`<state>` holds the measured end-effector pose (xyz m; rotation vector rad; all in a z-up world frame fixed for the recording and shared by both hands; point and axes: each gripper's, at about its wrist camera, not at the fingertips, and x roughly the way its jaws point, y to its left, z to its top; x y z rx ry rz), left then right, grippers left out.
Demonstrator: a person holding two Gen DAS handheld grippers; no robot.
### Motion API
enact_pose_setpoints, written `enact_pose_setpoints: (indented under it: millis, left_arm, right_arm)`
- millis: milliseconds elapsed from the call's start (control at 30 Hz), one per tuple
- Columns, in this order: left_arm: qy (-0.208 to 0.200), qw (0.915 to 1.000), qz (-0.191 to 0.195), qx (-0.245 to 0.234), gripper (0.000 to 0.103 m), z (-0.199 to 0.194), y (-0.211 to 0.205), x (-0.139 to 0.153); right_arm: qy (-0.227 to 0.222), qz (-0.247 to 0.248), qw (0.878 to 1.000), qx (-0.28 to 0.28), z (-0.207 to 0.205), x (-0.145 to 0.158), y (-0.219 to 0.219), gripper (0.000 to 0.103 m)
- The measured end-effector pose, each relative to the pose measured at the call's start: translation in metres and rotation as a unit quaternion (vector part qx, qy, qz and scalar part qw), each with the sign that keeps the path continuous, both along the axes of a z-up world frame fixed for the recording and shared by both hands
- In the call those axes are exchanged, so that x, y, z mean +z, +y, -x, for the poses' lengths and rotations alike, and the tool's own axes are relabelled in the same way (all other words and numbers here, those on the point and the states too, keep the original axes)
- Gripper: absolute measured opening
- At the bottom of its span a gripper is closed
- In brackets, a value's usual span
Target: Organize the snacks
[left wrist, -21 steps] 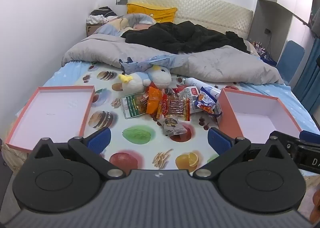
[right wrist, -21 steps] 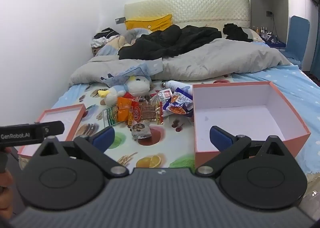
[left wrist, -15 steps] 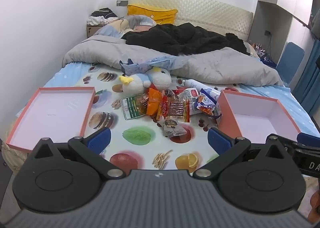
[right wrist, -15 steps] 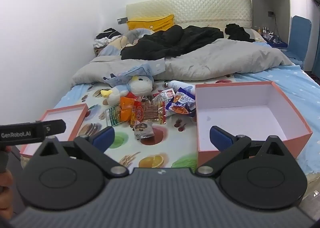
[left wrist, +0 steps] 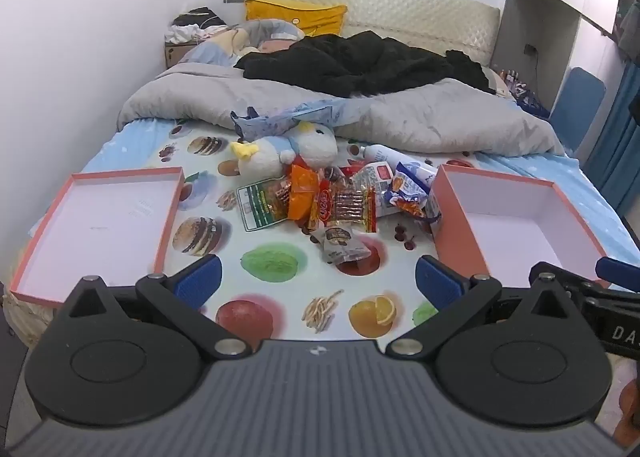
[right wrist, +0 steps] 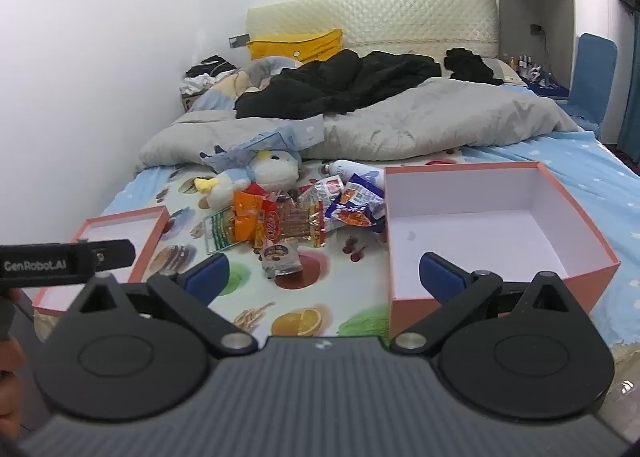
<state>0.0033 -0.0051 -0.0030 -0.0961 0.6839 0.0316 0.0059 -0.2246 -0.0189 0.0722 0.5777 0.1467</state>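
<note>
The left gripper [left wrist: 318,281] is held with its blue pads wide apart and nothing between them, above the near edge of the fruit-printed sheet [left wrist: 276,263]. The right gripper [right wrist: 324,277] is likewise spread wide and empty. The pile of snack packets [left wrist: 336,205] is seen ahead of both tools, well apart from their pads, just in front of a plush toy [left wrist: 288,149]. A shallow pink lid [left wrist: 100,217] is placed ahead-left of the left gripper; a deep pink box [right wrist: 492,229] is set ahead-right of the right gripper, beside the packets.
</note>
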Motion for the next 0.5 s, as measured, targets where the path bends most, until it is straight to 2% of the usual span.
enact_pose_setpoints:
  millis: [500]
  left_arm:
    - [0.0, 1.0, 0.001, -0.001, 0.103, -0.0018, 0.0003, -0.0017]
  right_arm:
    - [0.006, -0.012, 1.0, 0.004, 0.0003, -0.0012, 0.0001, 0.103]
